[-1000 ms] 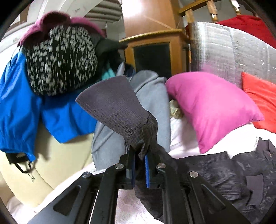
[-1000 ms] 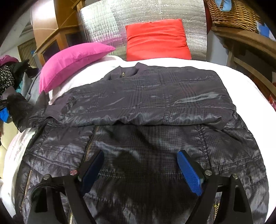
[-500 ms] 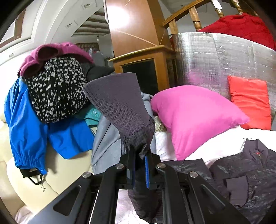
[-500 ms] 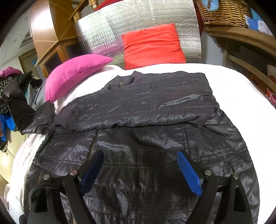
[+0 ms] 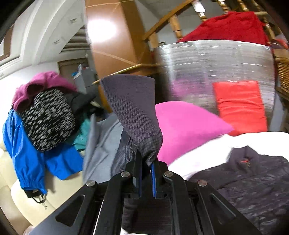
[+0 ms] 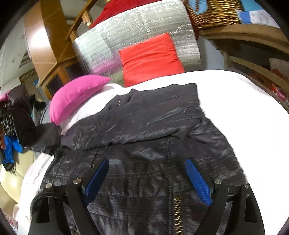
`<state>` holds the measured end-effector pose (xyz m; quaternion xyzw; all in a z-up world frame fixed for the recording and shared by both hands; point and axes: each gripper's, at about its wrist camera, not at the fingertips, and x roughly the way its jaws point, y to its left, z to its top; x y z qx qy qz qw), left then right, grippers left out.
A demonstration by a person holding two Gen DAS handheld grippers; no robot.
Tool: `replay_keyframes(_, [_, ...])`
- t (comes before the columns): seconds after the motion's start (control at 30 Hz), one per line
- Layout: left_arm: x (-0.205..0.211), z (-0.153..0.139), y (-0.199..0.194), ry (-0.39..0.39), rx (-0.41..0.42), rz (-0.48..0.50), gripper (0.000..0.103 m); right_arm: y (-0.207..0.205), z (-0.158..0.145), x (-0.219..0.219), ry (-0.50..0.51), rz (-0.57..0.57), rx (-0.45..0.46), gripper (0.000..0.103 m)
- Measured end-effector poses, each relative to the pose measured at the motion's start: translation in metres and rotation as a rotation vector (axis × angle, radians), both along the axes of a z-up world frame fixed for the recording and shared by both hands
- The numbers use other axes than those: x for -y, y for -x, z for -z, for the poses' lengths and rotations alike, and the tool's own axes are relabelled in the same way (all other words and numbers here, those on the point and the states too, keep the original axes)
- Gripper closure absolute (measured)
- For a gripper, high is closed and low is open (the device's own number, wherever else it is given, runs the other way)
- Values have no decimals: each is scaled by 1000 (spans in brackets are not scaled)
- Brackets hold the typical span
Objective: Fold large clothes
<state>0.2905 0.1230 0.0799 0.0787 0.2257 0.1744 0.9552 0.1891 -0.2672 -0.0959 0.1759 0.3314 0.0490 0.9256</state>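
Jacket (image 6: 155,130) sleeve cuff (image 5: 133,108) in left gripper (image 5: 146,178) | pink pillow (image 5: 186,126) behind

pink pillow (image 6: 77,97) | red cushion (image 6: 151,57) | wicker basket (image 6: 215,12) | blue jacket (image 5: 28,150)

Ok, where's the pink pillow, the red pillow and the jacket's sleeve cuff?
pink pillow (image 5: 187,126), left wrist view, middle of its face.
red pillow (image 6: 151,57), right wrist view, middle of its front.
sleeve cuff (image 5: 133,104), left wrist view, ribbed knit above the shut left gripper (image 5: 145,173).

L cam: low, faces headboard | R cam: above jacket (image 6: 153,144) | shared: pink pillow (image 5: 187,126)
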Motion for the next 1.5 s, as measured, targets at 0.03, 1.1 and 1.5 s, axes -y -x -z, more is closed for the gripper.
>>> replay_keyframes(0.03, [15, -1, -2, 2, -4, 25, 95, 1, 0, 7, -16, 14, 7, 14])
replay_keyframes(1.1, [292, 149, 16, 36, -422, 583, 35, 15, 19, 71, -232, 134, 30, 14])
replay_keyframes(1.5, [194, 122, 21, 129, -373, 387, 34, 28, 1, 47, -193, 77, -26, 14])
